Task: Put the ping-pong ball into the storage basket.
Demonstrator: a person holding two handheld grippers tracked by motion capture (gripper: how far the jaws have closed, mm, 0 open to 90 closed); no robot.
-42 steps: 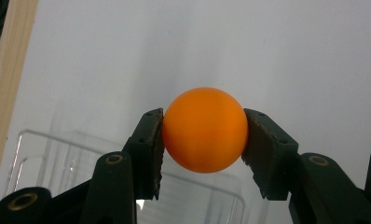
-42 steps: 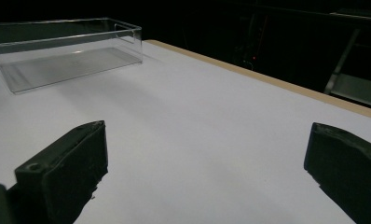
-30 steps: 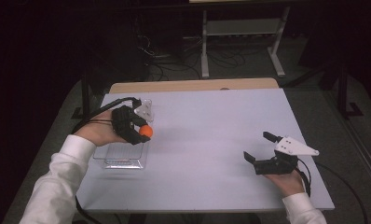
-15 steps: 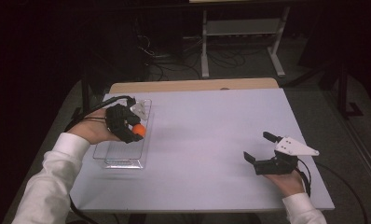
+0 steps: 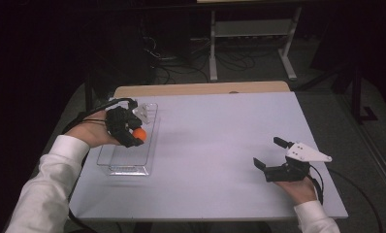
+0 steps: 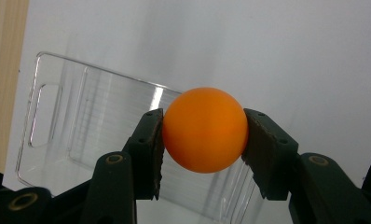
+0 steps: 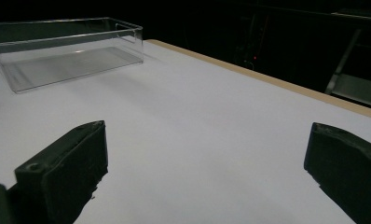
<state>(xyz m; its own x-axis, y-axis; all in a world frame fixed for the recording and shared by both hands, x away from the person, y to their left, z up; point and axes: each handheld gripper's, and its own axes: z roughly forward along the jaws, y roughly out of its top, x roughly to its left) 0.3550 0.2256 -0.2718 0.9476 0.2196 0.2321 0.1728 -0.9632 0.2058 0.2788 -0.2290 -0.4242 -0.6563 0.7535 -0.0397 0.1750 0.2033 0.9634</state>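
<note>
Left gripper view: left claw (image 6: 204, 140) clamps orange ball (image 6: 205, 129) above clear tray (image 6: 48, 116); high view: right claw (image 5: 269, 154) gapes.

Bin (image 5: 128, 162) sits on the tabletop (image 5: 215, 145) at its left side, long axis running front to back. Ball (image 5: 139, 134) over the bin's far half, in the left tool (image 5: 133, 136). Right tool (image 5: 268, 155) at the near right, well apart from the bin.

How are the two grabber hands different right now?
The left gripper is shut on the orange ball, while the right gripper is wide open with nothing between its jaws. The left one is over the clear tray; the right one is by bare white table. Both have black jaws.
</note>
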